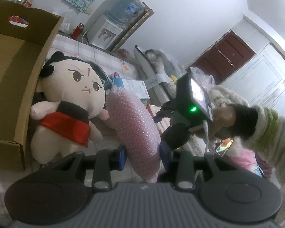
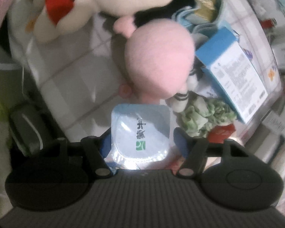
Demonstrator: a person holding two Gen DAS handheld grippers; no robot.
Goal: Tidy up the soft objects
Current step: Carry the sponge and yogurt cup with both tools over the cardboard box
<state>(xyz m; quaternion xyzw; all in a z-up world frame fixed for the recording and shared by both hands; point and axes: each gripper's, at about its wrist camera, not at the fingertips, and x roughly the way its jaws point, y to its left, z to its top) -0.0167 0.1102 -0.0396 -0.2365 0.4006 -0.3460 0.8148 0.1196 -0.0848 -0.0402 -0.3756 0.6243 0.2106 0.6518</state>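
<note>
My left gripper (image 1: 142, 156) is shut on the near end of a curved pink bubble-wrapped roll (image 1: 134, 117), whose rounded far end (image 2: 159, 57) shows blurred in the right wrist view. A cream plush doll (image 1: 70, 98) in a red and black outfit leans against an open cardboard box (image 1: 15, 57). My right gripper (image 2: 142, 142) points steeply down with a sealed white-lidded cup (image 2: 140, 133) between its fingers. A thin gap shows beside the right pad (image 2: 180, 142), so the jaws stand open. A hand in a knitted sleeve holds the right gripper's housing (image 1: 191, 102).
A blue-and-white carton (image 2: 231, 70), a green-and-white crumpled soft thing (image 2: 205, 117), a small striped plush (image 2: 180, 98) and a red can (image 2: 220, 133) lie on the checked cloth. A water dispenser (image 1: 106, 32) stands at the back.
</note>
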